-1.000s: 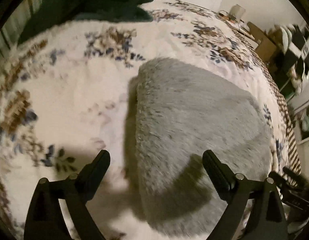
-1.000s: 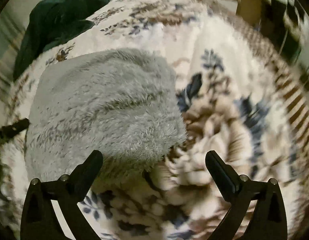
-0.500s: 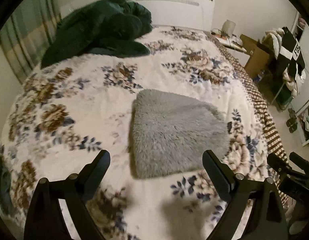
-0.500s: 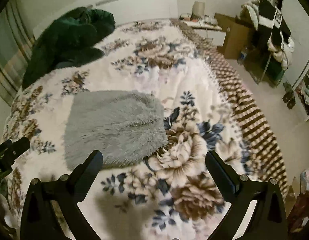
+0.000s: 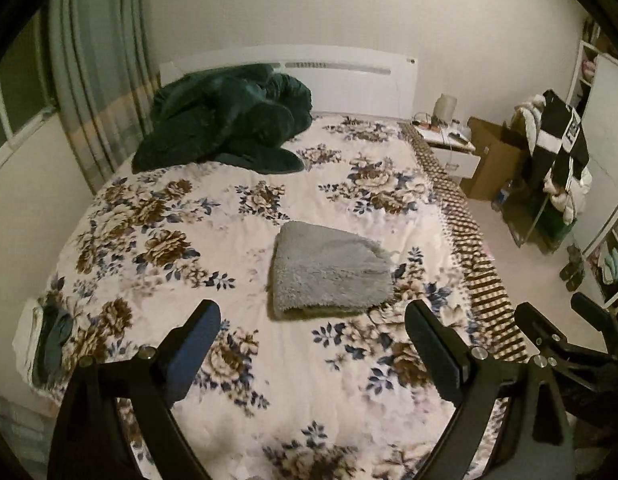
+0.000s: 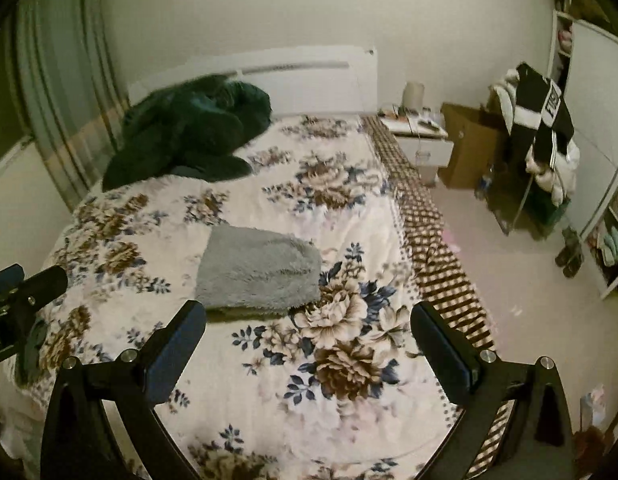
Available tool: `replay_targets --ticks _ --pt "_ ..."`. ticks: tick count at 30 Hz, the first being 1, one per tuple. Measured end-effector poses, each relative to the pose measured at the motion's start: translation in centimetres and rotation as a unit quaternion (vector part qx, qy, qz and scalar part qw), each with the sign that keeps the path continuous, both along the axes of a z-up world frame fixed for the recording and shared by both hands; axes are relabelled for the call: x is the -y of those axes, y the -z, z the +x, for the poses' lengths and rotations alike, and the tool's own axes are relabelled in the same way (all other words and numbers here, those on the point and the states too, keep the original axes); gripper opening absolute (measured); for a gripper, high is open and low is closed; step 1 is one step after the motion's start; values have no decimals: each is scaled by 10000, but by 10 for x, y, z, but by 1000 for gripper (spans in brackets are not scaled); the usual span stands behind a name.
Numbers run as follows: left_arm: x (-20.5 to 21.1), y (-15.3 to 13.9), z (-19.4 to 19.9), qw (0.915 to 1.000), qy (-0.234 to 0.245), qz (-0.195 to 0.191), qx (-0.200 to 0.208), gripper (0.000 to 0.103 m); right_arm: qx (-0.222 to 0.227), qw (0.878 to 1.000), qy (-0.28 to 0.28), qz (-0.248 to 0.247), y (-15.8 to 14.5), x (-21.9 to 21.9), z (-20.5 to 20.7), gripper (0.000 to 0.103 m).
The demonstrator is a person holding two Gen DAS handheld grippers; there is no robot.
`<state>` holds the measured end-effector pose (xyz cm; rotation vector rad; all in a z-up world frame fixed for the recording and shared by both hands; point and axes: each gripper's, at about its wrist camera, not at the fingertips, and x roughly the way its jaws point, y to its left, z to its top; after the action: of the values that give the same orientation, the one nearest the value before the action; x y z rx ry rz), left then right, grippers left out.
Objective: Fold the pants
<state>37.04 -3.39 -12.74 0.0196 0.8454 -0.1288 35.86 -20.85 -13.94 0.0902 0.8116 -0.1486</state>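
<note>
The grey fluffy pants [image 5: 329, 270] lie folded into a compact rectangle on the floral bedspread [image 5: 181, 216], near the middle of the bed; they also show in the right wrist view [image 6: 261, 268]. My left gripper [image 5: 311, 344] is open and empty, held well back from and above the pants. My right gripper [image 6: 309, 344] is open and empty, also well back from the pants. The right gripper shows at the left view's right edge [image 5: 557, 340], and the left gripper at the right view's left edge [image 6: 25, 292].
A dark green bundle of bedding [image 5: 229, 120] lies by the white headboard [image 5: 349, 76]. A curtain [image 5: 93, 80] hangs left. A nightstand [image 5: 445, 140], a cardboard box [image 5: 489, 160] and a clothes-laden rack [image 5: 557, 152] stand right of the bed.
Both grippers have pulled back and up, away from the folded pants, so the whole bed and room have come into view. The pants stay put.
</note>
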Motion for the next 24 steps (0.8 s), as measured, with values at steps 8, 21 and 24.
replay_targets --ticks 8,21,24 --pt "3 -45 -63 9993 -243 15 270 94 243 9991 -342 -53 -70 -5 -83 103" --pt "-4 -62 -102 9987 -174 158 443 94 452 9983 -354 -32 -123 -17 -144 103" --pt "-5 -63 -106 9985 -156 157 500 94 471 9983 -348 -77 -126 -19 -147 103"
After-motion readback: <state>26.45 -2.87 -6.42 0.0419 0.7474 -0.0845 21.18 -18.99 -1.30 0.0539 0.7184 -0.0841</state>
